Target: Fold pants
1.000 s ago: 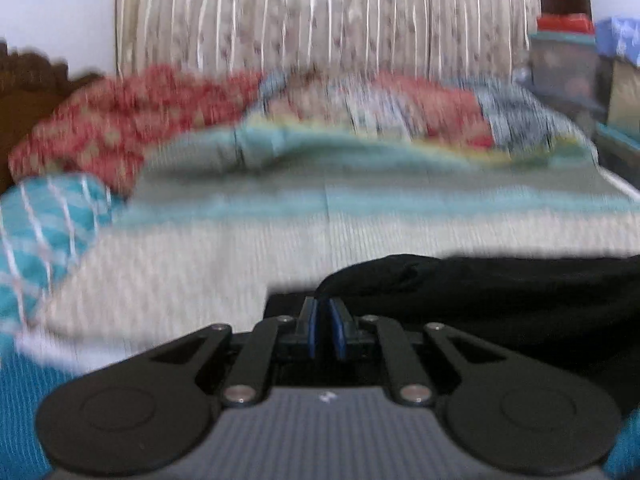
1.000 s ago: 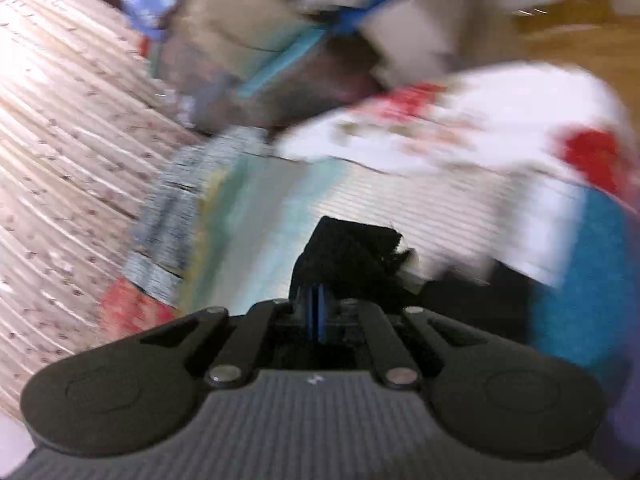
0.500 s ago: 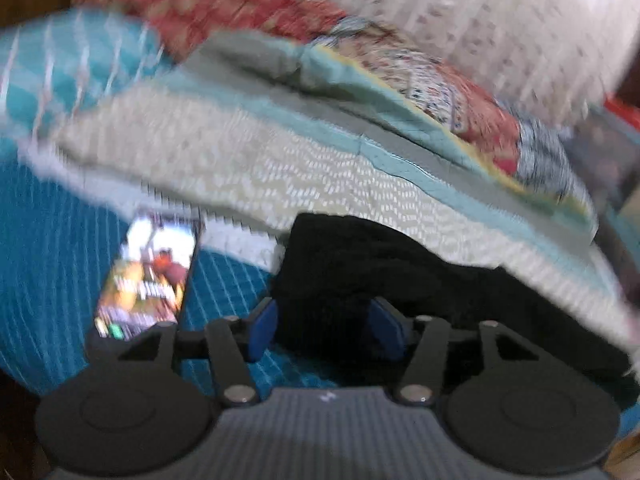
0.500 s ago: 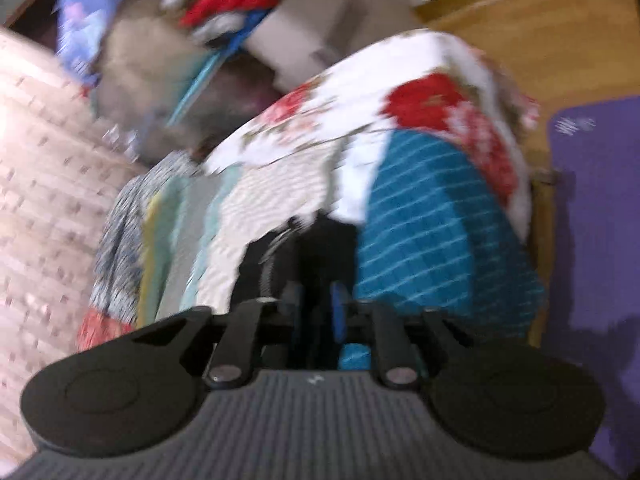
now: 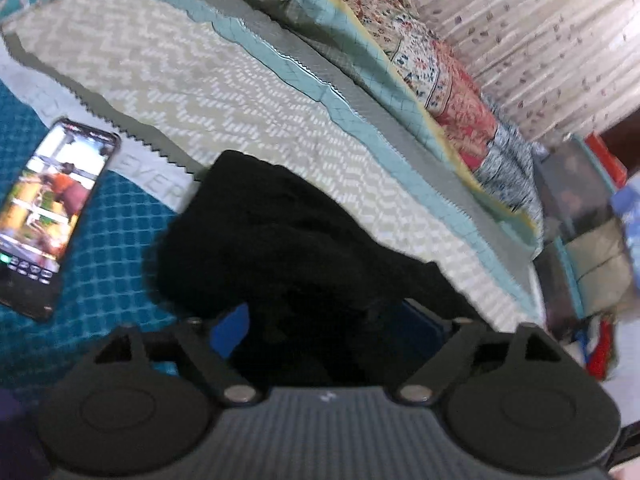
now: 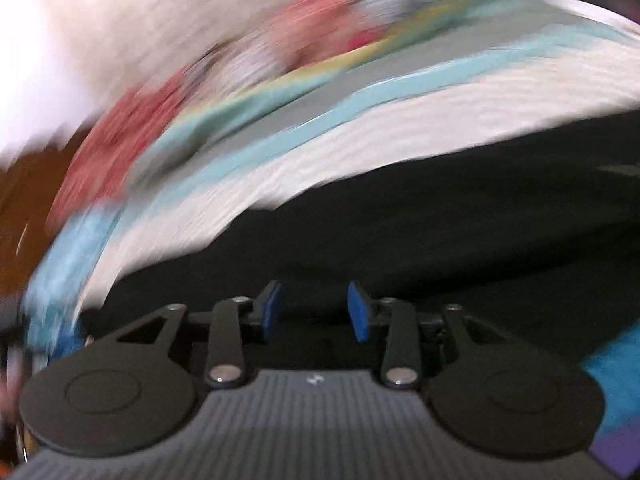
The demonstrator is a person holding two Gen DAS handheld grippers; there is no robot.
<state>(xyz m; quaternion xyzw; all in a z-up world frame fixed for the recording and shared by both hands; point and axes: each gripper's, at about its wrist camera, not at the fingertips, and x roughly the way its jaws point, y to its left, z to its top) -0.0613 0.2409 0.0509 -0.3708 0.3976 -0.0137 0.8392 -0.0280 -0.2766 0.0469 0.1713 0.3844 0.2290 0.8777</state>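
The black pants point(image 5: 280, 240) lie bunched on the bed, across the teal cover and the zigzag quilt. My left gripper point(image 5: 324, 328) is wide open, its blue pads either side of a mound of the black cloth, not pinching it. In the blurred right wrist view the pants point(image 6: 440, 224) spread as a dark band across the quilt. My right gripper point(image 6: 314, 312) is open just above the cloth, with nothing between its pads.
A lit phone point(image 5: 48, 208) lies on the teal cover point(image 5: 104, 264) left of the pants. The zigzag quilt point(image 5: 240, 96) and patchwork pillows point(image 5: 432, 80) lie beyond. A curtain point(image 5: 540, 32) and stacked boxes point(image 5: 580, 216) stand at the right.
Both grippers have opened and let go of the pants, which now lie on the bed. The left gripper dropped lower over the cloth. The right wrist swung round fast to face the quilt.
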